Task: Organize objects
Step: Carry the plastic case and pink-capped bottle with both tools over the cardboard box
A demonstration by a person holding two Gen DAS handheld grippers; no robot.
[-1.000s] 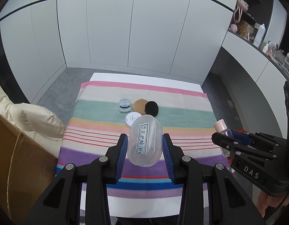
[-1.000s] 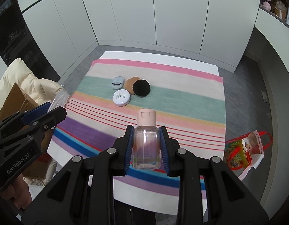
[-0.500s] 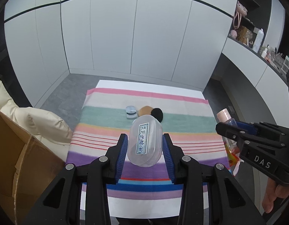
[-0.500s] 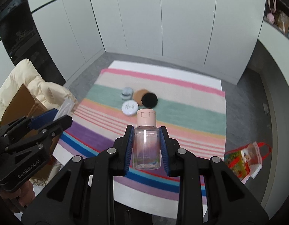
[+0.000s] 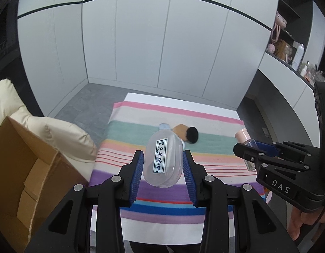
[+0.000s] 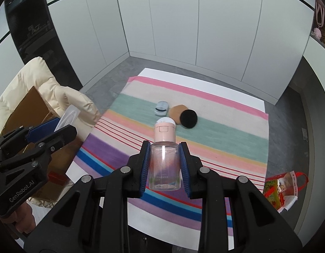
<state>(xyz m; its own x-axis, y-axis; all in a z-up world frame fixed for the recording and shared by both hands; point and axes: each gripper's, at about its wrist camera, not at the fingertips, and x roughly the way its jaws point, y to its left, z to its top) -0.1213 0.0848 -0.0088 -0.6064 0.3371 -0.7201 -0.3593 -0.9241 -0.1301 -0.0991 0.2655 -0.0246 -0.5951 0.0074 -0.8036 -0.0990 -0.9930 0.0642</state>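
My left gripper (image 5: 162, 164) is shut on a clear plastic container with a handwritten label (image 5: 162, 160), held above the striped cloth (image 5: 215, 139). My right gripper (image 6: 164, 158) is shut on a clear bottle with a pink cap (image 6: 165, 154). On the cloth's green stripe lie a black puff (image 6: 188, 118), a tan puff (image 6: 177, 111), a pale blue case (image 6: 161, 108) and a white round compact (image 6: 166, 119), part hidden behind the pink cap. In the left wrist view the right gripper (image 5: 246, 149) shows at the right, and in the right wrist view the left gripper (image 6: 54, 128) shows at the left.
An open cardboard box (image 5: 21, 168) stands left of the table beside a cream padded jacket (image 5: 57, 135). A red printed bag (image 6: 282, 187) lies on the floor at the right. White cabinets line the back; shelves with bottles (image 5: 297, 57) are at the far right.
Both grippers have pulled back and risen a little from the table with their objects still held. The cloth and puffs look smaller, and more of the cardboard box has come into view.
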